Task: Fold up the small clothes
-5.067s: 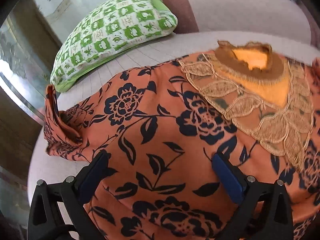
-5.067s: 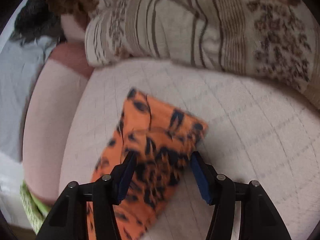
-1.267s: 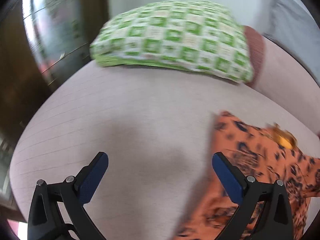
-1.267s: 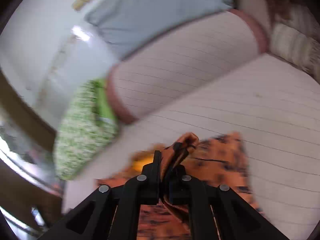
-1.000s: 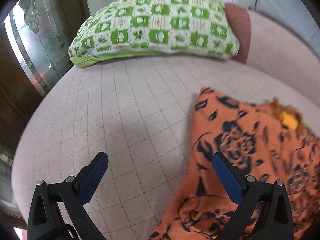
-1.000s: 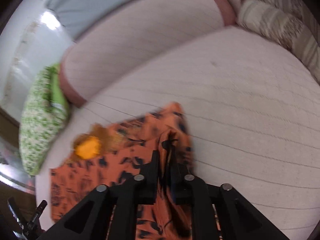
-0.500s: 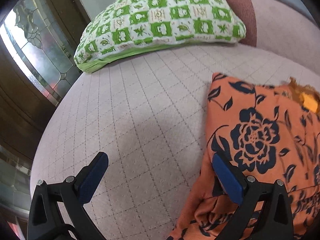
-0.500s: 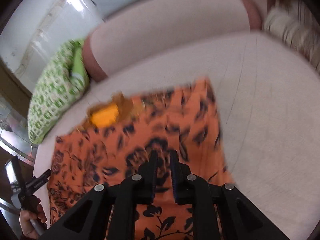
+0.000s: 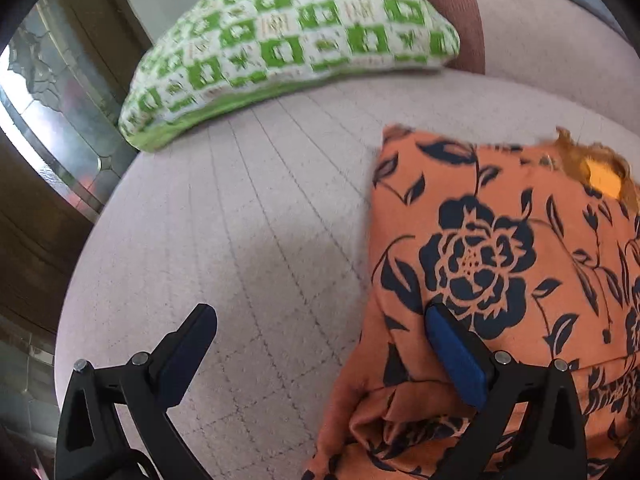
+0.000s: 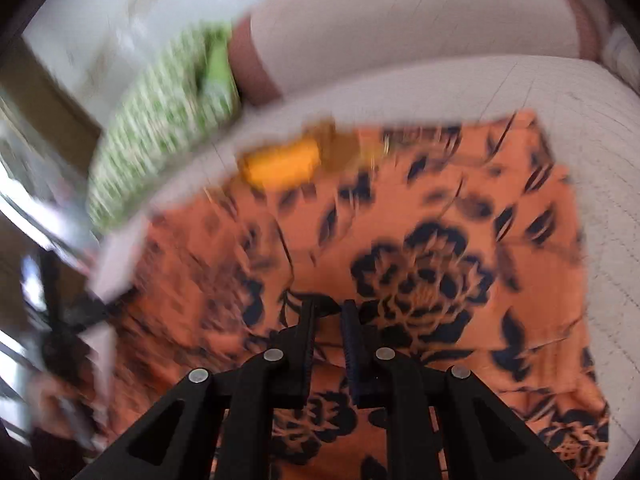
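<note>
- Left wrist view: the left gripper [image 9: 320, 344] stands wide apart and grips nothing. Its left finger is over the bare pale quilted cushion [image 9: 248, 220]; its right finger [image 9: 456, 360] overlaps the left edge of the orange floral garment [image 9: 500, 264].
- The garment lies flat on the cushion at the right of the frame, with bunched folds near the bottom edge. Its yellow neckline [image 9: 600, 174] lies at the far right.
- A green-and-white patterned pillow [image 9: 288, 40] rests at the back of the cushion, apart from the garment.
- Right wrist view (blurred): the right gripper [image 10: 328, 316] is narrow, with only a thin gap between the jaws. Whether cloth is pinched cannot be told.
- The garment [image 10: 420, 240] spreads across the cushion [image 10: 580, 92] beneath the gripper, neckline [image 10: 280, 164] at the far side.
- The pillow [image 10: 160, 128] sits at upper left.
</note>
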